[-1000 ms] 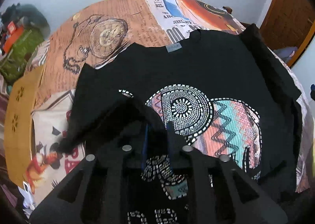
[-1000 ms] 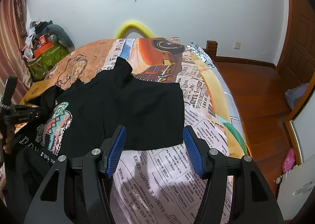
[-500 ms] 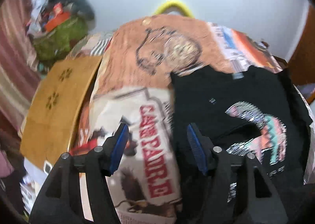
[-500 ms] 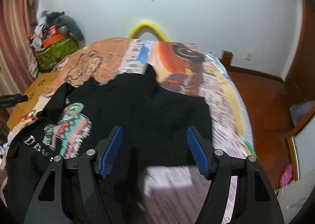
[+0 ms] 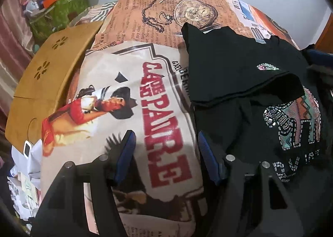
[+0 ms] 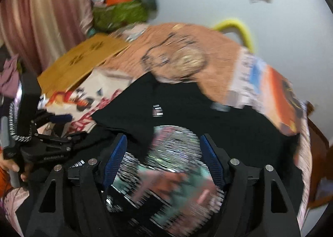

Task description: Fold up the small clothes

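Black cloth of the t-shirt [image 5: 245, 66] lies on the printed bedcover [image 5: 129, 99], one sleeve folded over its beaded picture [image 5: 291, 124]. The right wrist view is blurred by motion, so the print there is hard to read. The left gripper [image 5: 164, 151] stands wide and holds nothing, and so does the right gripper [image 6: 162, 158] above the shirt.

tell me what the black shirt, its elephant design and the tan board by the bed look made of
Black shirt: soft matte knit, probably cotton; it drapes and folds limply.
Elephant design: looks like glossy studs or sequins over coloured print; it glints.
Tan board: rigid, matte, likely wood or bamboo, with cut-out flower holes.
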Available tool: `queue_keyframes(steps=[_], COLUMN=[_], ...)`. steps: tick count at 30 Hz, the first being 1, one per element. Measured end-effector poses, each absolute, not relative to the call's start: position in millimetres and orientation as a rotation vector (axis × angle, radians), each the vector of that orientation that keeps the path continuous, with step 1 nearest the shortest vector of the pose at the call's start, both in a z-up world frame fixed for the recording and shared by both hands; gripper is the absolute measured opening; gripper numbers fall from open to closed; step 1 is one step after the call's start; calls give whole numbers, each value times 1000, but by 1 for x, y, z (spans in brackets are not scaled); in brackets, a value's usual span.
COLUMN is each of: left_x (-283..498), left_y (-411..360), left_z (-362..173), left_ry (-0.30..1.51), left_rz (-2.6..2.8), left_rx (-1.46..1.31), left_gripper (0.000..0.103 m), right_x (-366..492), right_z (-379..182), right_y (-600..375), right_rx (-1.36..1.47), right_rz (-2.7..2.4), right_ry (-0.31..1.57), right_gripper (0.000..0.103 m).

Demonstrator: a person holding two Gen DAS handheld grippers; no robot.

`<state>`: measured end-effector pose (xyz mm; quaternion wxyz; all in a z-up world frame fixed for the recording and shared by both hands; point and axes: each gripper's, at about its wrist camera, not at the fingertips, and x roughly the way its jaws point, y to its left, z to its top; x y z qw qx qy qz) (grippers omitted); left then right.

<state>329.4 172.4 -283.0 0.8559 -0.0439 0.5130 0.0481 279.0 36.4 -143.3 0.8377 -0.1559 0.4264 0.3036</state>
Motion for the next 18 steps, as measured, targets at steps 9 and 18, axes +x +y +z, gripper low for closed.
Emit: queue_keyframes(steps=[9,18], left_x=[324,322], left_y=[178,175], left_z=[-285,-286], left_ry=[1052,1039], left_rz=[102,107], left_rx=[-103,-75], left_gripper=[62,62], right_x=[291,321], right_z=[-195,-197], right_y=[109,112], right_rx=[-577,-464], right_rz=[633,593], right_ry=[972,994], right_gripper=[67,10])
